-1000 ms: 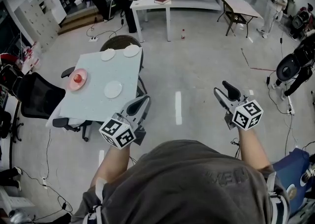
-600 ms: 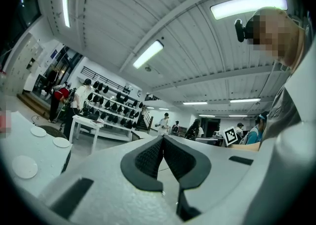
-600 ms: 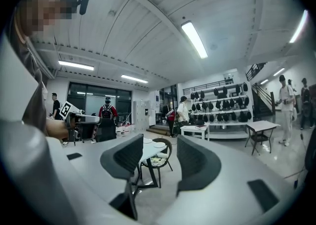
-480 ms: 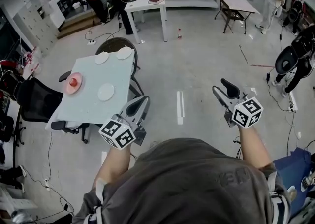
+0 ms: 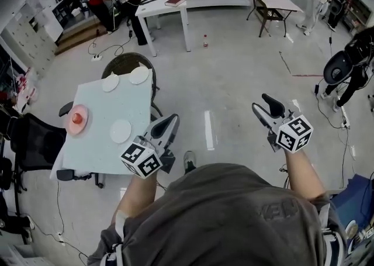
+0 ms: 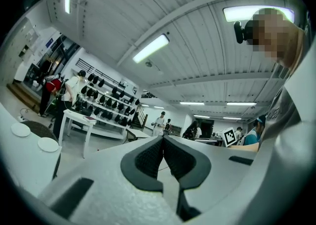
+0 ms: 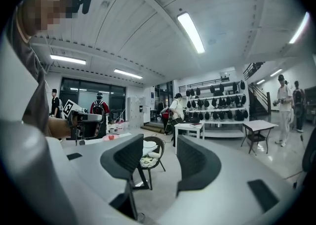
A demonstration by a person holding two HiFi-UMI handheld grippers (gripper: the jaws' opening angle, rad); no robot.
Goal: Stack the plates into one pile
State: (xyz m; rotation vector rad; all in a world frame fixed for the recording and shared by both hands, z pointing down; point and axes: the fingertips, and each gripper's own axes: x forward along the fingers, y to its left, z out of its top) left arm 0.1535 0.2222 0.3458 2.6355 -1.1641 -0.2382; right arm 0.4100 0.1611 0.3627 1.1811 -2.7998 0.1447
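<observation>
Head view, nearest first: the person's grey shirt fills the bottom, with both grippers held out over the bare floor. The left gripper [image 5: 168, 121] hangs just off the near right corner of the pale table [image 5: 96, 148]. The left gripper view shows its dark pads [image 6: 148, 157] pressed together with nothing between them. The right gripper [image 5: 264, 102] is well apart from the table, out to the right. In the right gripper view its two jaws stand clearly apart and empty, with only floor and a distant chair in the gap.

All the plates lie on the table, none touching a gripper. The nearest white plate [image 5: 120, 131] sits just beyond the left gripper's tips, to their left. Further left, near the table's edge, a pink plate [image 5: 75, 130] carries a small red object [image 5: 76, 118]. Two more white plates [image 5: 110, 82] [image 5: 139, 75] lie side by side at the table's far edge, well apart from the others. A dark round chair [image 5: 125, 60] stands behind that edge.
</observation>
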